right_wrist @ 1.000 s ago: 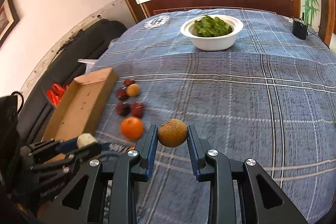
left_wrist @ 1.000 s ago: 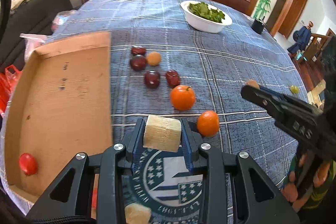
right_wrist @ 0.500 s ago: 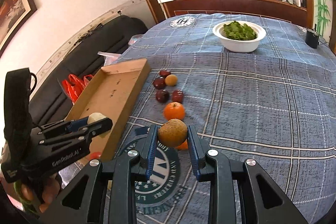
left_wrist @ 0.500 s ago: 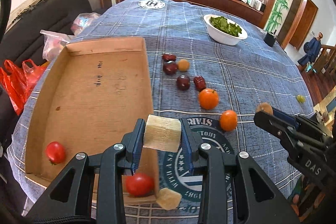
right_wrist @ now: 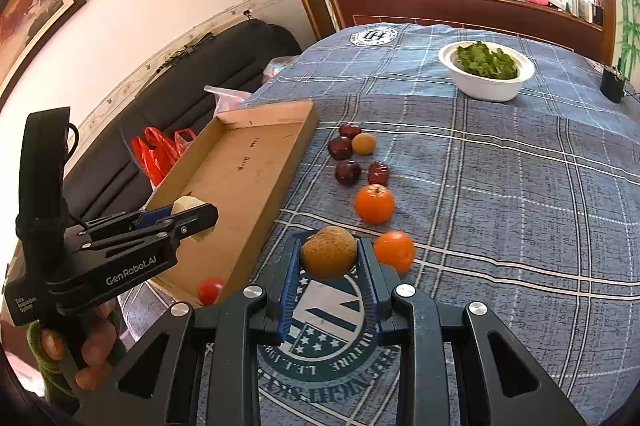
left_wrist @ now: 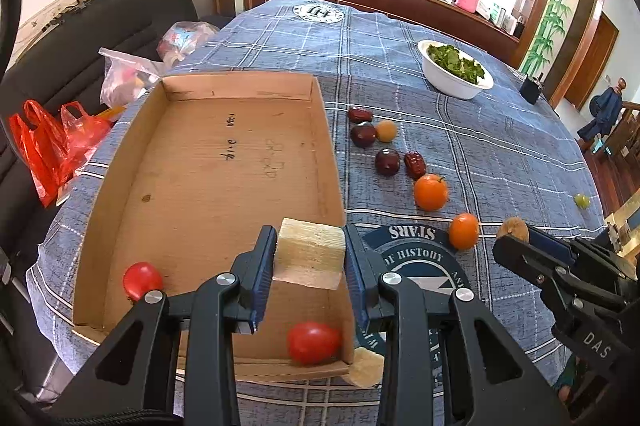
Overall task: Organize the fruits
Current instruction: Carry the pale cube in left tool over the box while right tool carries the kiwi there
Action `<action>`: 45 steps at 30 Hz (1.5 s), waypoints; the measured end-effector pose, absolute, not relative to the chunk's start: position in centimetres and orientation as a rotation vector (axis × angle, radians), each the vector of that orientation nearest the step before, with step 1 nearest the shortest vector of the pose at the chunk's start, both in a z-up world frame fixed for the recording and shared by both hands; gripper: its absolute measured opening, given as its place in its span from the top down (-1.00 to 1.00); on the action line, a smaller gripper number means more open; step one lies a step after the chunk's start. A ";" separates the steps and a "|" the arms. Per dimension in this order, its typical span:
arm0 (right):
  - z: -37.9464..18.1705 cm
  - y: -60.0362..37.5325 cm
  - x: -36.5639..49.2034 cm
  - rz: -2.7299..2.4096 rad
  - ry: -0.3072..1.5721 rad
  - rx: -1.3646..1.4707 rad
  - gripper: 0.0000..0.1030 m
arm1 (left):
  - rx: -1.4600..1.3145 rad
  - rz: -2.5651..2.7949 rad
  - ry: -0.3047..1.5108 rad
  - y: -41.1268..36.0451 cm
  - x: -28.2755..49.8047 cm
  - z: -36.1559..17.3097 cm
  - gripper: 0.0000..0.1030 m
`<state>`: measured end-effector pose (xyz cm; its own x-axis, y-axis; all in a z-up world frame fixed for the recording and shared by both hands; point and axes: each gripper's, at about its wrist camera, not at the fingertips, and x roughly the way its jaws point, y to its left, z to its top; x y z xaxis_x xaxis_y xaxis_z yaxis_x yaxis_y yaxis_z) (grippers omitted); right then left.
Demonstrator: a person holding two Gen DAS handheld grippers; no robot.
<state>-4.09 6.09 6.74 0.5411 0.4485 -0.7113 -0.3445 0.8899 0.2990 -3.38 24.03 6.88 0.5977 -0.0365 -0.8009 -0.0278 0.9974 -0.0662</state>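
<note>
Both hands have drawn back and up from the fruit row since the earlier frames, so more of the cardboard tray (left_wrist: pixel 224 162) now shows under the left gripper (left_wrist: pixel 311 255); its jaws stay clamped on a pale cut chunk (left_wrist: pixel 310 252), which hangs above the tray's near right corner; below it two red tomatoes (left_wrist: pixel 313 342) already lie in the tray, and a second pale piece (left_wrist: pixel 366 368) sits on the bench just outside the corner; the right gripper (right_wrist: pixel 329 258) grips a brown round fruit (right_wrist: pixel 329 253) over the cloth's printed emblem, beside the tray; farther off, two oranges (left_wrist: pixel 430 192), dark plums and dates are left on the bench (left_wrist: pixel 500 154); the chunk looks ready to drop in, the brown fruit next.
</note>
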 end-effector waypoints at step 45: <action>5.3 17.6 -2.1 0.682 0.939 0.025 0.45 | -0.155 0.191 0.972 33.9 -0.9 5.2 0.40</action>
<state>-2.08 17.61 5.33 0.3989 0.5495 -0.7341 -0.5289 0.7919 0.3054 -0.90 33.93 5.17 0.5489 0.0912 -0.8309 -0.2293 0.9723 -0.0447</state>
